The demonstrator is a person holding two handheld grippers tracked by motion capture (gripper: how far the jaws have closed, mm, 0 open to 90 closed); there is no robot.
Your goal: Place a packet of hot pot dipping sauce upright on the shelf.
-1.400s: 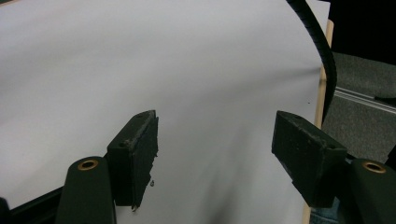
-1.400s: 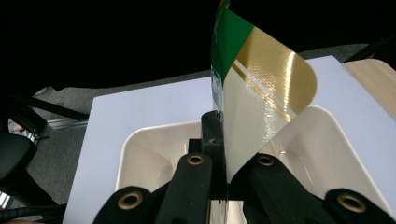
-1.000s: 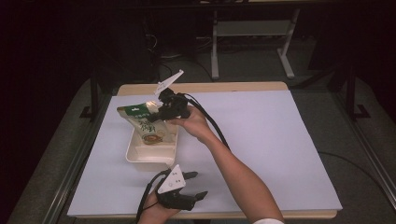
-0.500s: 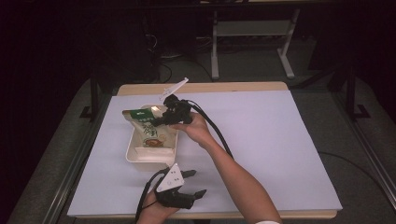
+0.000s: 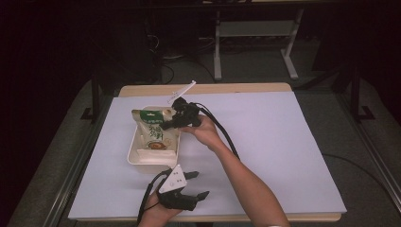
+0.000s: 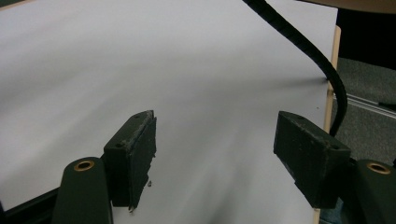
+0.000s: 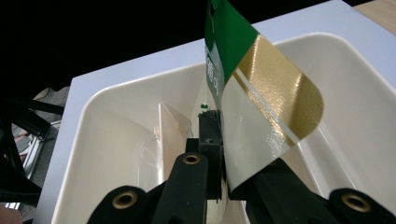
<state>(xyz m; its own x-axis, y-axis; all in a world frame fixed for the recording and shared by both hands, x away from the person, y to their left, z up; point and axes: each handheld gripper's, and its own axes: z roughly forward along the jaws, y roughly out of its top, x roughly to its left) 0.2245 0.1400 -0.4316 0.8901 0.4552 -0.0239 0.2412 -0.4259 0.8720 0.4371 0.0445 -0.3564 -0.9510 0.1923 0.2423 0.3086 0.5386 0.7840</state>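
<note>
High view: worktop [image 5: 283, 142] w/ white sheet, lots of free room on the right half and along the far edge. White tray [image 5: 142, 158] sits left of centre, well in from the left edge and from the near edge. Right gripper [image 5: 171, 120] comes in over the tray's far-right corner, pinching the top of a green-and-white snack bag [image 5: 153, 130]. Bag hangs w/ its lower end inside the tray, over the tray's far half; a printed bowl pic faces up. Left gripper [image 5: 201, 185] rests near the front edge, just in front of the tray, not touching it, jaws spread, nothing between them. Black cable [image 5: 222, 132] trails back along the right forearm.

Left gripper view: both pads wide apart above bare white sheet. Worktop's wooden edge [image 6: 332, 70] runs down the right side, floor beyond it, cable [image 6: 303, 44] crossing top right. Tray and bag aren't in this shot.

Right gripper view: jaws pressed together on the bag's [image 7: 261, 107] top seam, green w/ a gold band, close up. Below it the tray's [image 7: 112, 140] rounded cream walls, bag's lower part blurred inside; can't tell if it touches the bottom. Tray rim stands clear of the sheet's far edge.
</note>
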